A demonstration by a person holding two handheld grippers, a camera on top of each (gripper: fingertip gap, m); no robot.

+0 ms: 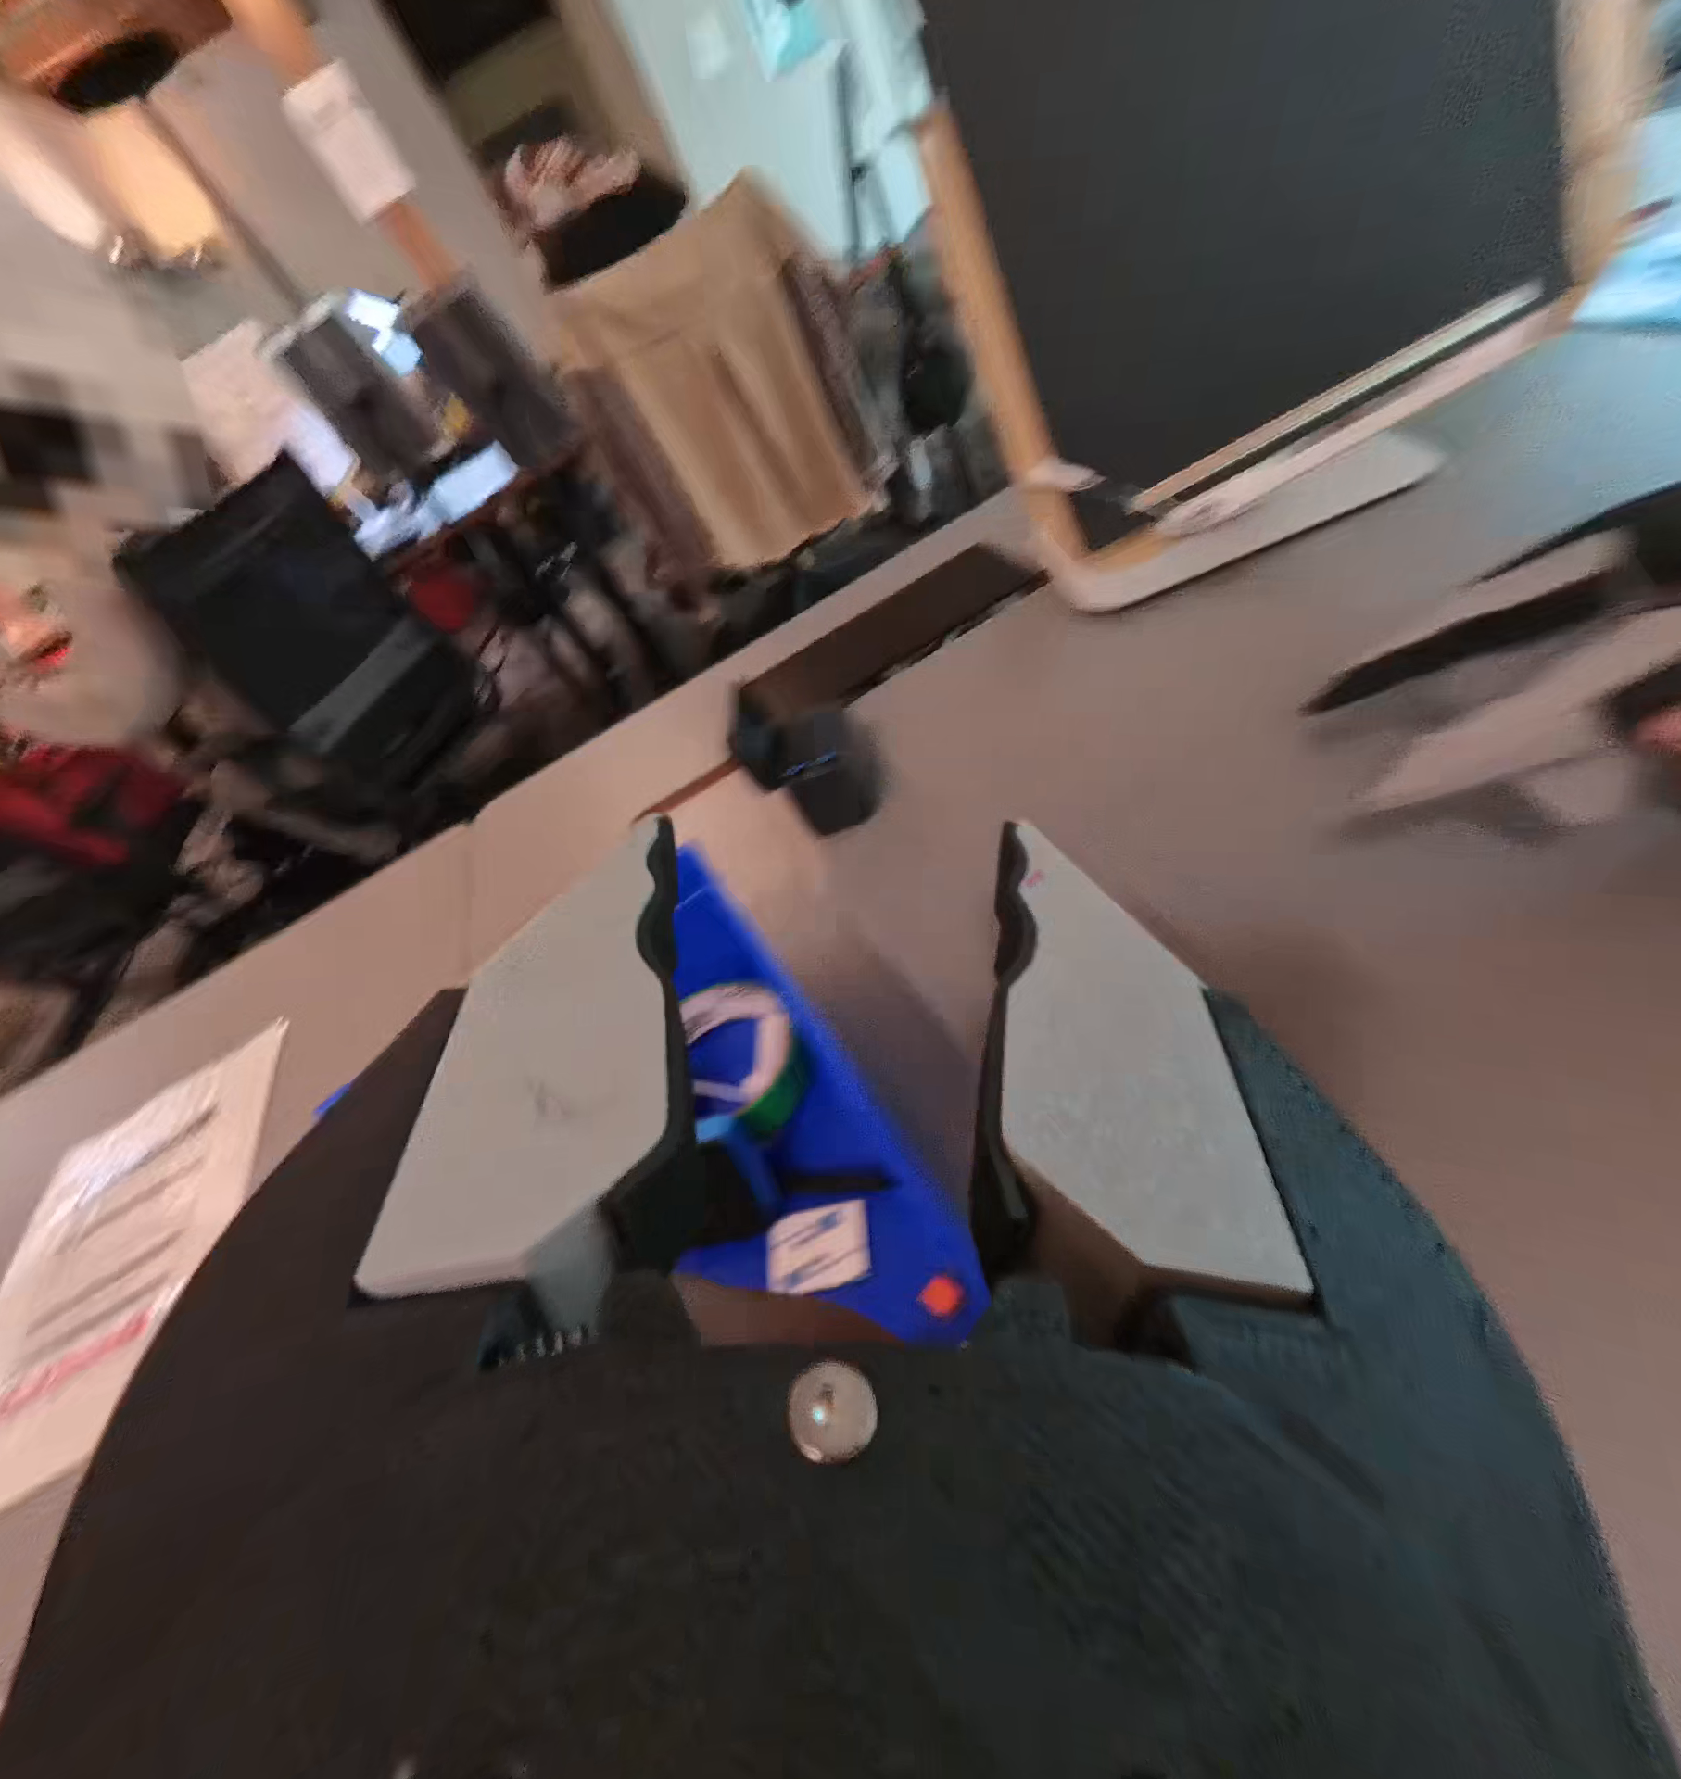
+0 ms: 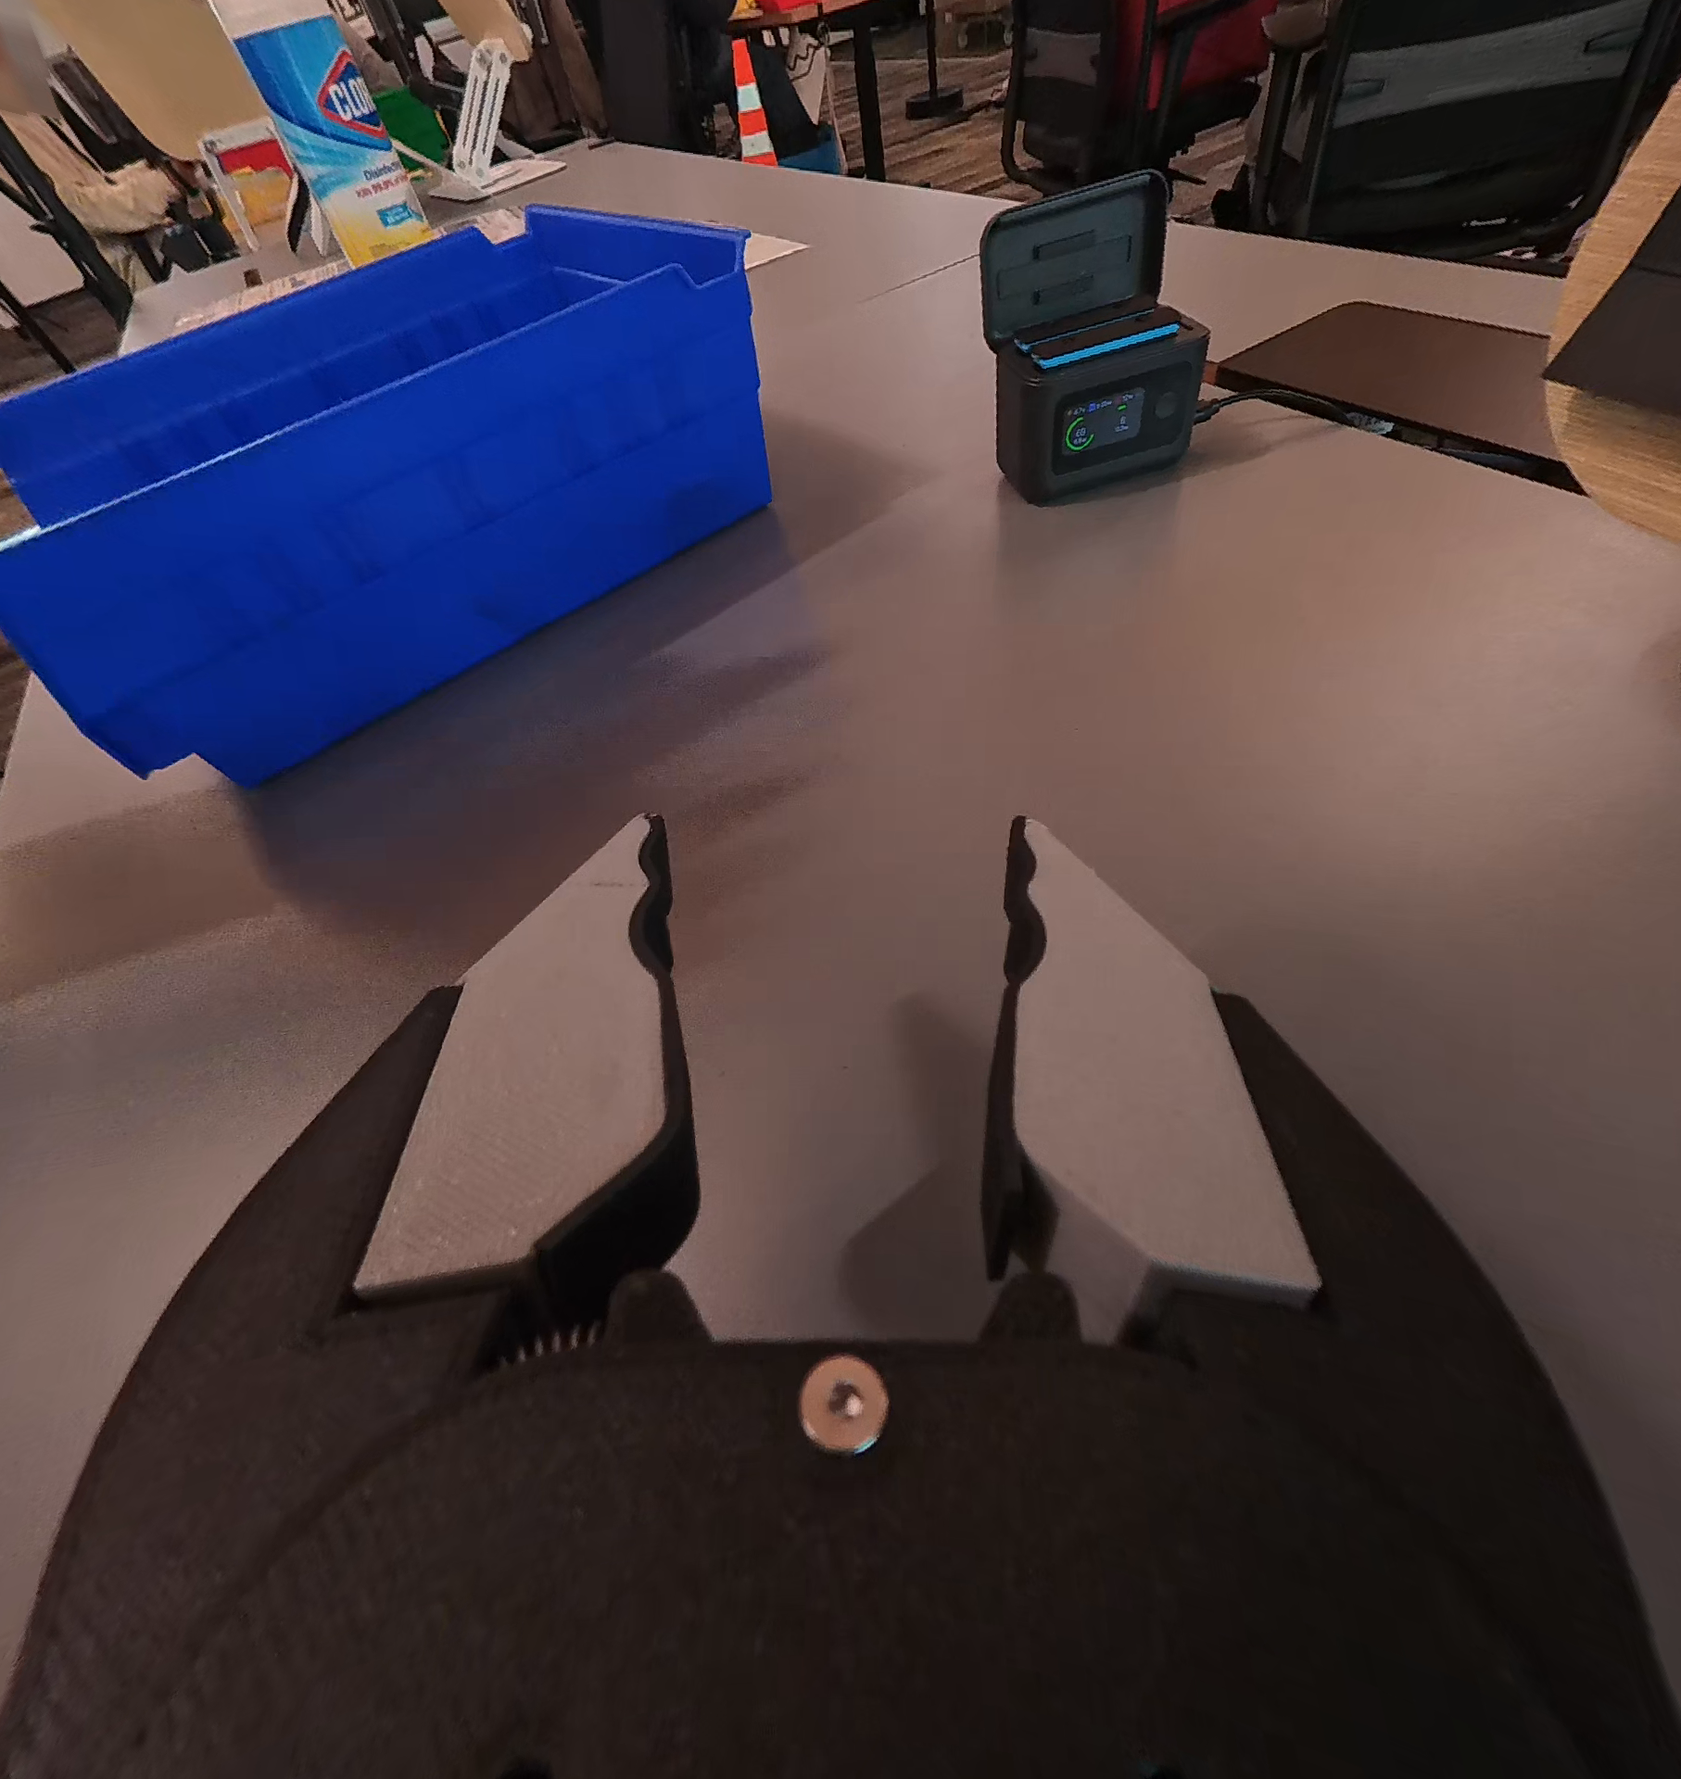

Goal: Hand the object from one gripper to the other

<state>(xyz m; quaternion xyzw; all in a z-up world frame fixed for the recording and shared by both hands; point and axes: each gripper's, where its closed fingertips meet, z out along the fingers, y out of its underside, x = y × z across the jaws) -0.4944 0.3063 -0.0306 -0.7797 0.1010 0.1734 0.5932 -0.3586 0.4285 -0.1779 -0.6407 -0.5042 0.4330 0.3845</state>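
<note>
In the left wrist view my left gripper point(image 1: 837, 847) is open and empty, tilted over a blue bin point(image 1: 846, 1136) on the grey table. Inside the bin lie a green-rimmed roll point(image 1: 750, 1059), a black piece and a white label; the left finger hides part of them. The view is blurred by motion. The other gripper point(image 1: 1491, 674) shows as a dark blur at the far right. In the right wrist view my right gripper point(image 2: 835, 837) is open and empty, low over the bare table, with the blue bin point(image 2: 384, 539) ahead to its left.
A black charging case point(image 2: 1097, 385) with its lid open stands ahead right, its cable running right; it also shows in the left wrist view point(image 1: 808, 760). A wipes canister point(image 2: 336, 125) stands behind the bin. A printed sheet point(image 1: 95, 1280) lies at the left. Office chairs stand beyond the table. The green-rimmed roll point(image 1: 750, 1059) sits 25 centimetres or so from the ends of my left fingers.
</note>
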